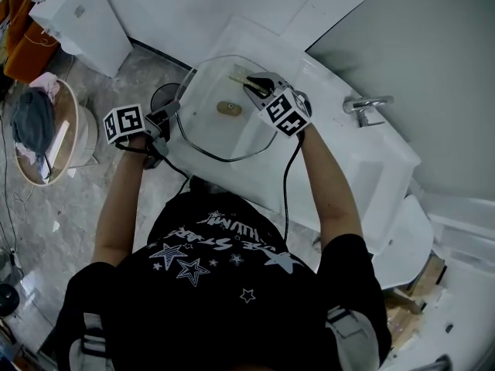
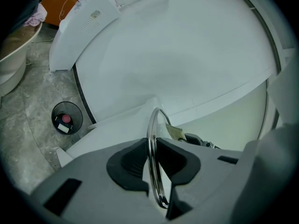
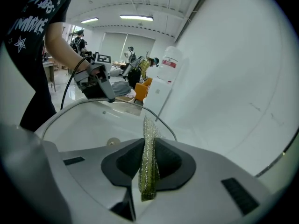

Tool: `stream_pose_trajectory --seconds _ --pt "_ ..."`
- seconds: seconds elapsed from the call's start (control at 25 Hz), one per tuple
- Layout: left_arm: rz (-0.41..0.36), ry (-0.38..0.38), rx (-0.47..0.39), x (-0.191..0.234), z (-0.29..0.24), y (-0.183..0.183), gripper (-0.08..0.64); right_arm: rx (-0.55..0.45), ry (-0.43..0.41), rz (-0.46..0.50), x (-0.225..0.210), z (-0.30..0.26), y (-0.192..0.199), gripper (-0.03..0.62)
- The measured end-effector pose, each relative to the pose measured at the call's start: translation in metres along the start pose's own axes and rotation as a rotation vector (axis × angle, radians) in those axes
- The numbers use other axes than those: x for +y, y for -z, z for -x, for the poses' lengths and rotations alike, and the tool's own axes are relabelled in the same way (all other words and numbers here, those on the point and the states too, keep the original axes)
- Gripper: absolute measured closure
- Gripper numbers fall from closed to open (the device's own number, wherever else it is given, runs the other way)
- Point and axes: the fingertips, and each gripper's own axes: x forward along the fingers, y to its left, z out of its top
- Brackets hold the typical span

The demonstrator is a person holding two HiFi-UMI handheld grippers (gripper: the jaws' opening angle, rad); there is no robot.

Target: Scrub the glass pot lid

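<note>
Lid (image 1: 209,130) of clear glass hangs over the sink (image 1: 352,157), at the end away from the tap (image 1: 366,108). In the head view we see the left gripper (image 1: 168,117) on the lid's near-left rim. The right gripper (image 1: 259,86) reaches in over the sink with a scouring pad (image 1: 241,80).

Left gripper view: jaws part open and clamped on the lid's steel rim, which stands on edge between them.

Right gripper view: jaws nearly together, pinching the scouring pad. Its free end reaches the lid's rim. We cannot tell whether they touch.
</note>
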Motion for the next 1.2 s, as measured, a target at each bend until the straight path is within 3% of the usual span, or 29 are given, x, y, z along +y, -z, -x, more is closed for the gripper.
stream_pose_trajectory --seconds 0.4,0.76,1.2 --pt "-0.004 -0.018 -0.027 -0.001 0.002 0.0 0.494 0.014 0.025 -0.12 0.017 0.02 0.015 0.526" --pt "0.0 -0.038 -0.051 0.0 0.004 0.003 0.494 -0.02 0.044 -0.311 0.042 0.046 0.019 0.525" --pt "-0.002 -0.069 -0.071 0.002 0.007 0.008 0.494 -0.059 -0.028 -0.464 0.096 0.063 0.008 0.525"
